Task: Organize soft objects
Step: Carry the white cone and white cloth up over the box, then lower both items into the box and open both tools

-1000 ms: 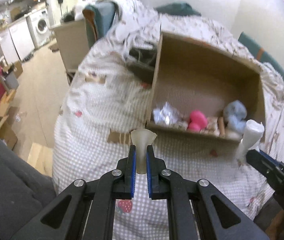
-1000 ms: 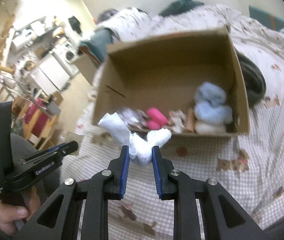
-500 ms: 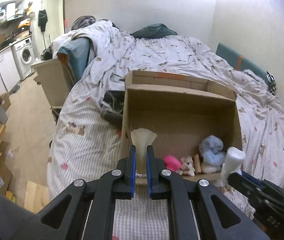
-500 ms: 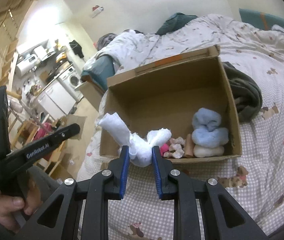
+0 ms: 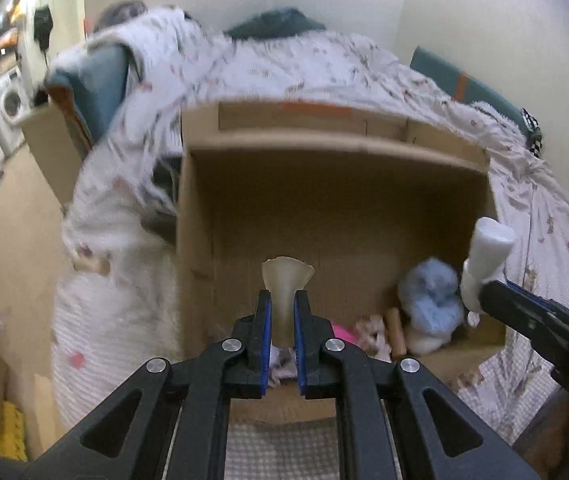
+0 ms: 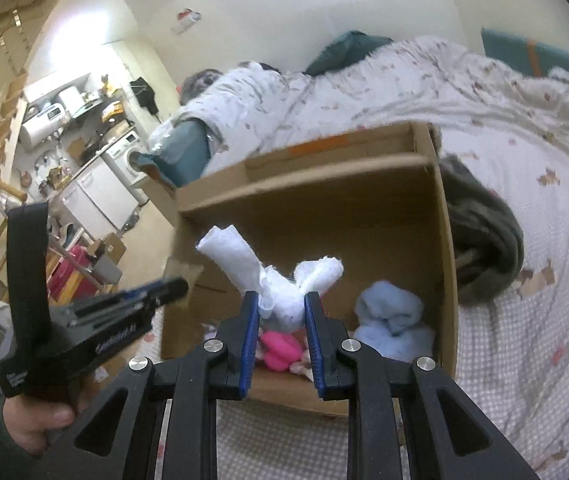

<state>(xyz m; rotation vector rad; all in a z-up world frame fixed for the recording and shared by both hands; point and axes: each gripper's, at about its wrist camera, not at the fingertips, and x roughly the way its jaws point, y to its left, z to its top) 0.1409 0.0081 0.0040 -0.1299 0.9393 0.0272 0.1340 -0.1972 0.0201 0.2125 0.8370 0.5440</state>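
Left wrist view: the left gripper (image 5: 282,312) pinches a thin beige soft piece (image 5: 287,280) above the near edge of an open cardboard box (image 5: 336,200) on a bed (image 5: 124,304). Right wrist view: the right gripper (image 6: 282,312) clamps a white cloth bundle (image 6: 280,280) over the same box, where blue (image 6: 390,316) and pink (image 6: 280,350) soft items lie.

left gripper (image 5: 282,312) pinching beige piece (image 5: 286,280), cardboard box (image 5: 336,200)

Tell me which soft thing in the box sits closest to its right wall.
The light blue plush bundle in the cardboard box. It sits against the right wall, while the pink soft toy lies nearer the middle of the front edge.
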